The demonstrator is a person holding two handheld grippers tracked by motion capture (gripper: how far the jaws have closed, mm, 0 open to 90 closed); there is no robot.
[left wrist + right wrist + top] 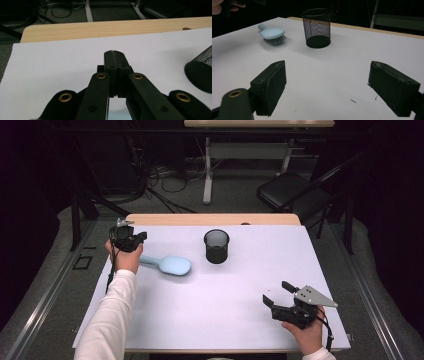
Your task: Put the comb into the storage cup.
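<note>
At the left of the high view the left gripper hovers with jaws clenched on nothing, just beside the handle of the pale blue hairbrush, which lies bristles down on the white surface. At centre stands a black mesh cup. At lower right, the right gripper rests with jaws released.

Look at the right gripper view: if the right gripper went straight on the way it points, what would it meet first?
Probably the black mesh cup, ahead of the right gripper across bare white sheet; depth is unclear.
</note>
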